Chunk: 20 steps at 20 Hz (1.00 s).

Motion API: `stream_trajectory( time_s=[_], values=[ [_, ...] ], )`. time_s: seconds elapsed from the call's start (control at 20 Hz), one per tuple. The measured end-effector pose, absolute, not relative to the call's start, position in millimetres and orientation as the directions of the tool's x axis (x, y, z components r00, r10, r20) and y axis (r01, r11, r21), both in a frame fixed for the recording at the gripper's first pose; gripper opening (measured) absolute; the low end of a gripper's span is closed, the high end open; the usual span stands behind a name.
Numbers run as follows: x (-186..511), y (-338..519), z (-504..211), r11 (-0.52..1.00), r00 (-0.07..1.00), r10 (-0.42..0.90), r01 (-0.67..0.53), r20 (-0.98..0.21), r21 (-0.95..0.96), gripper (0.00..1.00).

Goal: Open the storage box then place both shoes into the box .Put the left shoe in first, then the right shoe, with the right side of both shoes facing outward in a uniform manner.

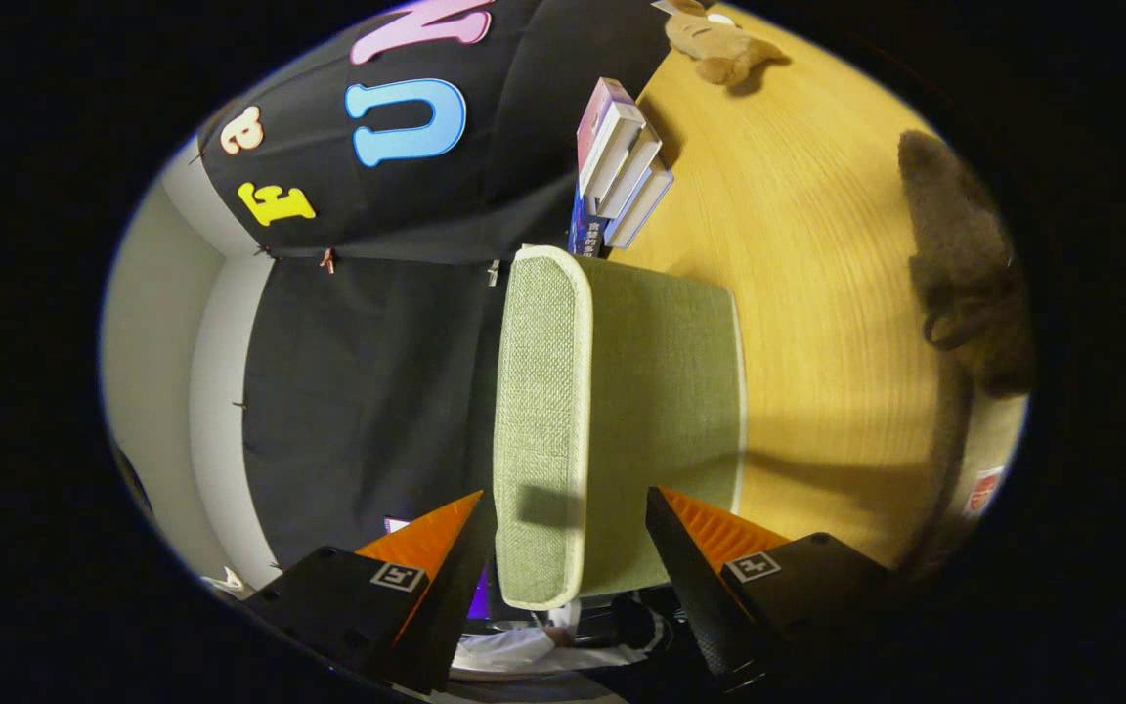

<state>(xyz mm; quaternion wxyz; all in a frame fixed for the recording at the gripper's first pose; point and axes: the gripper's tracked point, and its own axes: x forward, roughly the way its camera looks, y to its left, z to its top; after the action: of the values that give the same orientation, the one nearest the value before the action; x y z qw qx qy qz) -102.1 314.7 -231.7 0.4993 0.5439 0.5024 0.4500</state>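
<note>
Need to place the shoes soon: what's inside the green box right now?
Cannot tell: the box is closed, its lid covering the inside. The tongs stand open, fingers either side of the lid's edge. Books stand beyond the box.

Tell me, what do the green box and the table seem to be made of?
The green box, between the open gripper fingers, looks like woven fabric: a coarse matte weave with a pale piped edge. The table looks like wood or wood laminate, with grain lines and slight sheen.

woven cloth storage box [563, 420], smooth wood table [817, 323]
</note>
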Motion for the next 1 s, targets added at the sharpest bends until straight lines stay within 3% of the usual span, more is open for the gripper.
stream_trajectory(
  time_s=[0.15,0.3,0.45,0.5,0.7,1.0],
  values=[
    [-97.6,320.9,-222.9,-0.058,0.094,0.995,0.155,0.043,0.986,0.88],
    [-102.9,327.1,-217.7,-0.079,0.089,0.994,0.187,0.063,0.979,0.70],
    [-105.9,317.3,-212.5,-0.104,0.091,0.992,0.183,0.089,0.978,0.32],
    [-102.1,317.3,-206.1,-0.092,0.103,0.992,0.160,0.076,0.983,0.11],
    [-100.0,317.8,-194.3,-0.020,0.145,0.989,0.110,0.004,0.994,0.05],
    [-99.2,321.7,-145.8,0.121,0.213,0.969,0.017,-0.122,0.993,0.05]
  ],
)
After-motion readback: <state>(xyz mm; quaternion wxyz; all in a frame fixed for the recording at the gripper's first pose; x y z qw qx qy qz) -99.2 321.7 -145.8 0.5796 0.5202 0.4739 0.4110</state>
